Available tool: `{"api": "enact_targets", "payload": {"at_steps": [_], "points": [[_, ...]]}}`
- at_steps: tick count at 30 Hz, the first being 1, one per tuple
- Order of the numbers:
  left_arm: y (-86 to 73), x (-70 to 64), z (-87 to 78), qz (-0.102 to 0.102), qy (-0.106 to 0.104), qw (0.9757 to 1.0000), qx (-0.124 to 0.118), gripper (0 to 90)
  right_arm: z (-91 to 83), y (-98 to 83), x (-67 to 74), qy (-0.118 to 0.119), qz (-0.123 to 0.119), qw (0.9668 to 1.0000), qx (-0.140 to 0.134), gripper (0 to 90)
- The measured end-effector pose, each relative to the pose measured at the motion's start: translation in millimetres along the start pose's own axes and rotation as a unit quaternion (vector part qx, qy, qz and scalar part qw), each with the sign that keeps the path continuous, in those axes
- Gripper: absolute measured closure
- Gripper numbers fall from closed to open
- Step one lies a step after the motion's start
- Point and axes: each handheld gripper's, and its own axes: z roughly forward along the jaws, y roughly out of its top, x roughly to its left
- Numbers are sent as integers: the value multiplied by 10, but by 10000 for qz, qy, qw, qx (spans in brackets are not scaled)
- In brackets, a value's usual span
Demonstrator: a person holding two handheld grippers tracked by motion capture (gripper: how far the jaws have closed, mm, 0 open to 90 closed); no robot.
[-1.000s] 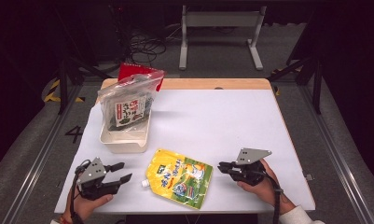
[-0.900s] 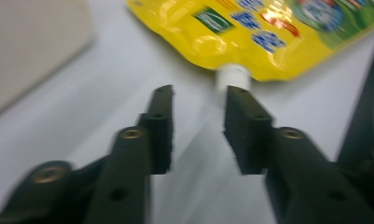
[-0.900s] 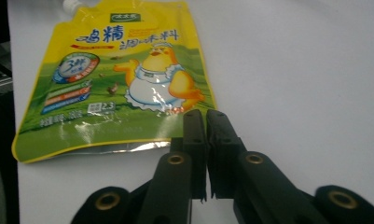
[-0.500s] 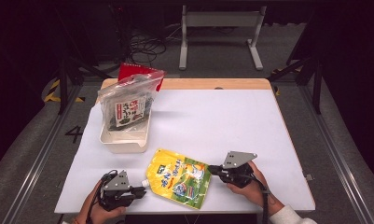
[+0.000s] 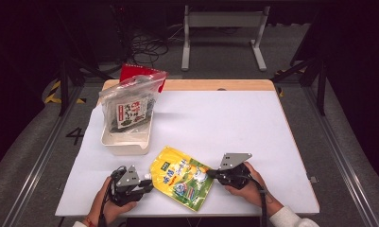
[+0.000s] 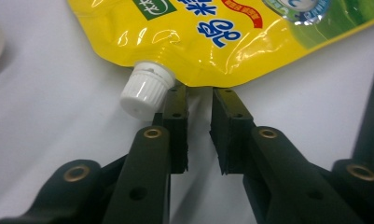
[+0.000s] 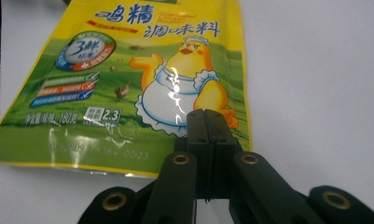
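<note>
A yellow-and-green spouted seasoning pouch (image 5: 182, 177) lies flat near the table's front edge, its white screw cap (image 5: 147, 176) pointing left. My left gripper (image 5: 148, 184) lies low at the pouch's left end. In the left gripper view its tips (image 6: 199, 93) touch the pouch's (image 6: 212, 32) lower seam just right of the cap (image 6: 145, 91). Its jaws have just been opening a little and stand narrowly open with nothing between them. My right gripper (image 5: 208, 174) is shut. In the right gripper view its tips (image 7: 205, 114) rest on the pouch's (image 7: 128, 84) right edge.
A white tray (image 5: 125, 142) stands at the left middle of the white table (image 5: 234, 123). A clear zip bag of seaweed (image 5: 130, 104) stands in it, with a red packet (image 5: 140, 73) behind. The table's far edge is a wooden strip (image 5: 215, 85).
Both hands have closed in on the pouch. The left gripper slid right and nearer the front edge, its jaws narrowing. The right gripper moved left onto the pouch's edge.
</note>
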Motion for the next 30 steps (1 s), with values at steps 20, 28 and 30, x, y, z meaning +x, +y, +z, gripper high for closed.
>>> {"api": "enact_targets", "payload": {"at_steps": [20,28,30], "points": [[194,133,154,-1312,-1128,9813,-841,229,17,-40,72,-185,-132,9997,110,900],[452,77,421,-1277,-1188,9804,-919,356,19,-39,112,-142,-252,9995,151,900],[489,92,447,-1276,-1119,9807,-971,432,15,-42,107,-116,-231,9996,139,900]]}}
